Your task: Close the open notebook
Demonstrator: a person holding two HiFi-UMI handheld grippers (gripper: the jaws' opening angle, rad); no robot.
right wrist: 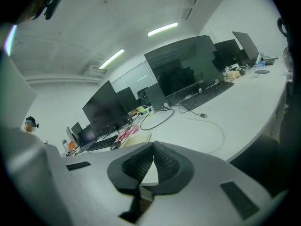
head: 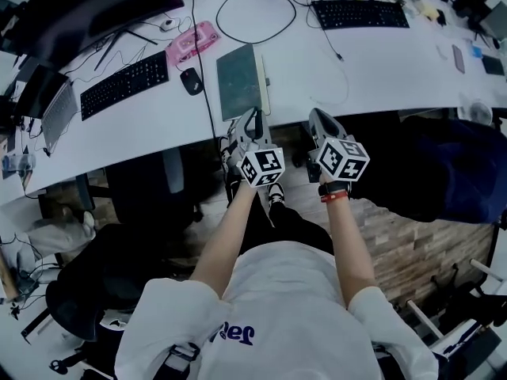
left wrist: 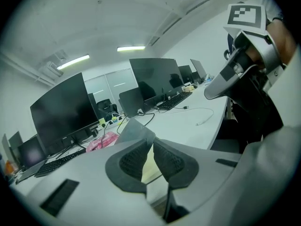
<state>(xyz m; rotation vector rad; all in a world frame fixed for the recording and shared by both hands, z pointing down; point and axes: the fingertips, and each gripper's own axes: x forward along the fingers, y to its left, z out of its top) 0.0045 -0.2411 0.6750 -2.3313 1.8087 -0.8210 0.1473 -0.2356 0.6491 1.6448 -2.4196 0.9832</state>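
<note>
The notebook point(head: 240, 81) lies on the white desk point(head: 380, 62) just beyond both grippers, its dark cover showing with a cream strip of pages along its right side. In the left gripper view the cover point(left wrist: 134, 129) stands tilted up over a cream page. My left gripper point(head: 252, 119) hovers at the desk's near edge in front of the notebook; its pads point(left wrist: 153, 144) stand a narrow gap apart with nothing between them. My right gripper point(head: 318, 118) is to the right of it, pads point(right wrist: 153, 146) touching and empty. The notebook point(right wrist: 135, 138) appears far left in the right gripper view.
A black mouse point(head: 191, 80), a keyboard point(head: 124, 84) and a pink item point(head: 192, 40) lie left of the notebook. A second keyboard point(head: 360, 13) and a looping cable point(head: 253, 14) are farther back. A black chair point(head: 150, 182) is tucked under the desk edge.
</note>
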